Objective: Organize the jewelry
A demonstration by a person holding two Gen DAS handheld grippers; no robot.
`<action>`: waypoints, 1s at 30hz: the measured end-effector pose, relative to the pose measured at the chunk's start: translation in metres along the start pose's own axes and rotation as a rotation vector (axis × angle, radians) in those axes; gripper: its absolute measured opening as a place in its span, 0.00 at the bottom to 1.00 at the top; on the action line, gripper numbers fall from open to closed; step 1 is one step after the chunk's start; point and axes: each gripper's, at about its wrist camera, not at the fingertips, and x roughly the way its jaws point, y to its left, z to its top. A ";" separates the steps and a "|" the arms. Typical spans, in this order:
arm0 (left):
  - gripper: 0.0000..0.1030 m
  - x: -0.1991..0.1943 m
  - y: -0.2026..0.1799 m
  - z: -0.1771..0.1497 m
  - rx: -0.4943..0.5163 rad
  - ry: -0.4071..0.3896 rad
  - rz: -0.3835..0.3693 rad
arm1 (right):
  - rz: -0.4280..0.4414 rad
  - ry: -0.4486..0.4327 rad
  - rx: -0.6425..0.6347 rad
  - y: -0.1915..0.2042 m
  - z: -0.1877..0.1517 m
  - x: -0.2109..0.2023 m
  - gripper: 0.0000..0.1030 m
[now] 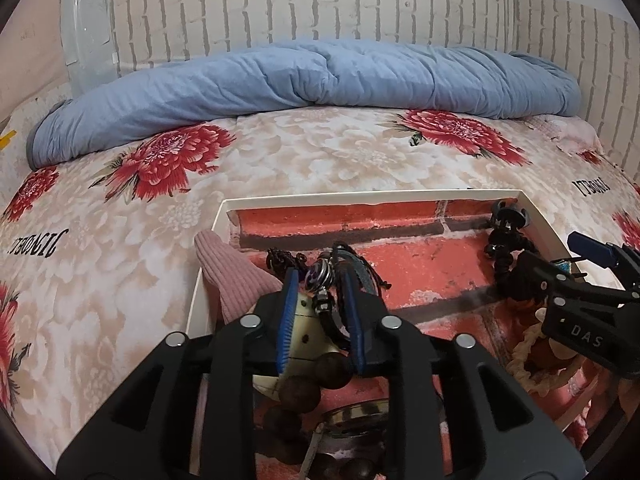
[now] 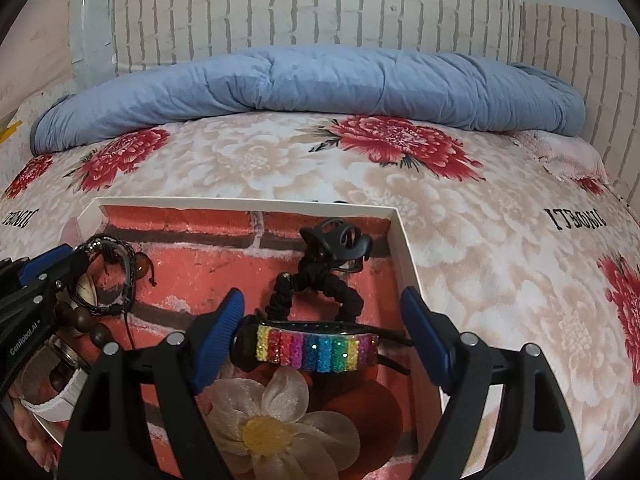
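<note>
A white tray (image 1: pixel 360 196) lined with red brick print lies on the bed. My left gripper (image 1: pixel 320 280) has a bundle of dark cord bracelets (image 1: pixel 340 264) with a metal charm between its blue pads. The jaws are narrow, and a sliver of gap shows beside the left pad. In the right wrist view the bracelets (image 2: pixel 108 276) stand as a loop at that gripper (image 2: pixel 76 268). My right gripper (image 2: pixel 322 296) is wide open over a rainbow glitter hair clip (image 2: pixel 316 350), with neither pad touching it.
In the tray are a black scrunchie (image 2: pixel 316 284), a black claw clip (image 2: pixel 336 240), a cream flower ornament (image 2: pixel 264 412), wooden beads (image 1: pixel 300 392) and a pink knitted piece (image 1: pixel 236 276). A rolled blue quilt (image 1: pixel 312 76) lies at the wall. The floral bedspread (image 2: pixel 500 260) surrounds the tray.
</note>
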 end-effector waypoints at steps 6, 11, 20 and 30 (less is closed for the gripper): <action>0.54 -0.007 -0.005 -0.003 0.014 -0.017 0.018 | 0.017 0.007 0.019 -0.004 -0.001 0.000 0.80; 0.78 -0.028 -0.003 -0.004 -0.008 -0.063 -0.002 | 0.049 -0.012 0.019 -0.004 -0.001 -0.013 0.88; 0.95 -0.107 -0.005 -0.008 -0.017 -0.199 0.016 | 0.055 -0.135 0.016 -0.011 -0.003 -0.076 0.96; 0.95 -0.207 0.016 -0.050 -0.031 -0.298 0.067 | 0.051 -0.265 -0.008 -0.008 -0.046 -0.170 0.96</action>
